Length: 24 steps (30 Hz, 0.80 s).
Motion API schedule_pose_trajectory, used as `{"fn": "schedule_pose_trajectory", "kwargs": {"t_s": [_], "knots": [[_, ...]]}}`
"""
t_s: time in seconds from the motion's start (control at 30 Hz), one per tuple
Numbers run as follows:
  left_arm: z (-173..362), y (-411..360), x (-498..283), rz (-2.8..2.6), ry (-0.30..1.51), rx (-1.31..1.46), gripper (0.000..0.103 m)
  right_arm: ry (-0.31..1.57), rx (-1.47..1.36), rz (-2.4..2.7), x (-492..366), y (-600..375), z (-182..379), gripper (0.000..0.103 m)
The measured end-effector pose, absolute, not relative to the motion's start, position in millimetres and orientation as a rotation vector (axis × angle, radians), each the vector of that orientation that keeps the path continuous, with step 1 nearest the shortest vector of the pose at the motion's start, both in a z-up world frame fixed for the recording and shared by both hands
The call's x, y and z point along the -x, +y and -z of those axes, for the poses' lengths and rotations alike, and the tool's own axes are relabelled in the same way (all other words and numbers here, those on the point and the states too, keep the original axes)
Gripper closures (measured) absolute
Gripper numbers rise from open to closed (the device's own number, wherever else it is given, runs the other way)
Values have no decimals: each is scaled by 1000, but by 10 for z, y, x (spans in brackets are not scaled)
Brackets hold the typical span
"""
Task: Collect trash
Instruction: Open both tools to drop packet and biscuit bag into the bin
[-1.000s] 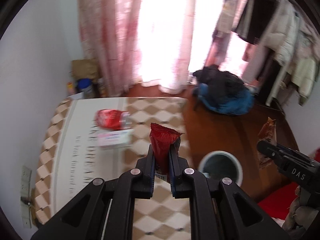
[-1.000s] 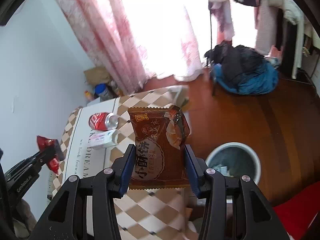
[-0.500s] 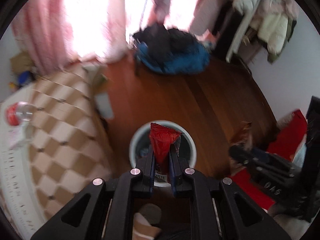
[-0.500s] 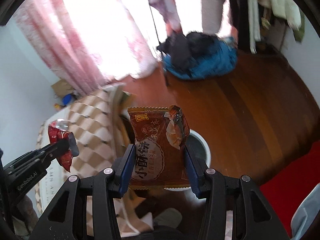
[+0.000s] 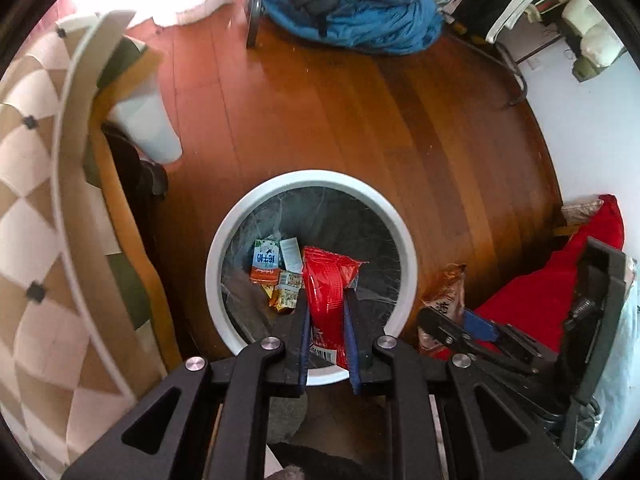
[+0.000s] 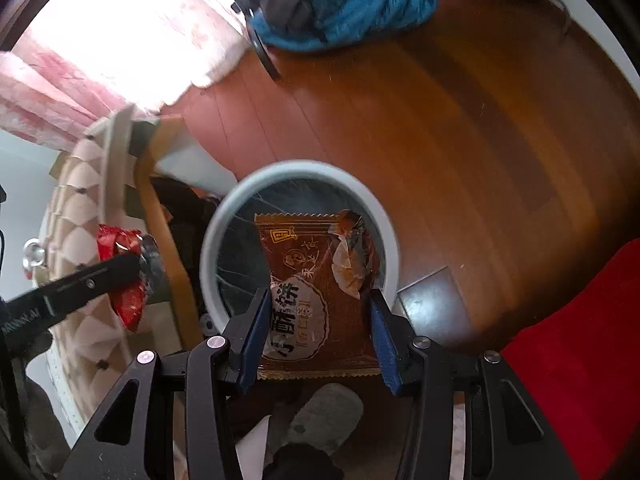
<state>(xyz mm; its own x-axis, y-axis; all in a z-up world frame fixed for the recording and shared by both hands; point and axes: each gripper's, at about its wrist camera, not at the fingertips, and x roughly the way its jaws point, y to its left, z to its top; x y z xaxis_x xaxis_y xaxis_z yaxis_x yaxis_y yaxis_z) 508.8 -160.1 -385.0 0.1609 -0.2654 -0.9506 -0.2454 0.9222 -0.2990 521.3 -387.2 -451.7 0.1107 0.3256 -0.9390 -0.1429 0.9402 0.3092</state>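
My left gripper (image 5: 327, 300) is shut on a red snack wrapper (image 5: 326, 280) and holds it above the near side of a round white-rimmed trash bin (image 5: 394, 224) on the wooden floor. The bin holds a small carton (image 5: 265, 261) and other wrappers. My right gripper (image 6: 318, 298) is shut on a brown biscuit packet (image 6: 320, 280) and holds it over the same bin (image 6: 256, 188). The left gripper with its red wrapper (image 6: 120, 272) shows at the left of the right wrist view. The right gripper's brown packet (image 5: 444, 300) shows right of the bin in the left wrist view.
A table with a brown-and-cream checked cloth (image 5: 36, 220) stands left of the bin. A blue and grey pile of clothes (image 5: 352, 4) lies on the floor beyond. A red cloth (image 5: 560, 280) lies at right. A grey slipper (image 6: 324, 416) is below.
Both grippers have swung from the table to the bin and tilted down over it. The bin now fills the middle of both views. Both wrappers stay gripped.
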Motion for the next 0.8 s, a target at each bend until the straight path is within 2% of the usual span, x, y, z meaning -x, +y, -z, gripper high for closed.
{"fn": "schedule_pose_trajectory", "kwargs": {"t_s": [0.1,0.13,0.17,0.2,0.23,0.27,0.33,0.4,0.47,0.5,0.57,0.63,0.8], "knots": [[3978,-1580,-5147,10,1450,428,85,1454,-164,-346,-5303,-3829,4763,53],[4013,-1578,-5152,4,1459,425,78,1462,-164,-351,-5344,-3803,4852,53],[4032,-1566,-5145,-3,1464,424,59,1464,-161,-352,-5370,-3783,4903,53],[4043,-1556,-5137,-13,1466,426,45,1466,-159,-352,-5388,-3757,4946,53],[4050,-1552,-5137,-21,1467,425,20,1474,-158,-360,-5413,-3726,5000,52],[4047,-1543,-5121,-33,1464,420,13,1482,-153,-363,-5436,-3701,5024,51],[4047,-1503,-5092,-47,1463,419,13,1488,-140,-361,-5461,-3672,5062,37],[4004,-1469,-5052,-73,1459,404,11,1492,-140,-367,-5481,-3637,5075,32],[3947,-1427,-5009,-100,1445,378,5,1488,-126,-359,-5468,-3639,5046,22],[3933,-1411,-4992,-108,1439,368,5,1486,-123,-358,-5461,-3645,5029,16],[3875,-1413,-4927,-128,1426,336,5,1478,-125,-346,-5431,-3687,4972,14],[3833,-1428,-4853,-152,1417,300,5,1477,-121,-327,-5399,-3743,4920,1],[3688,-1443,-4689,-189,1401,248,4,1465,-72,-266,-5261,-3842,4771,0]]}}
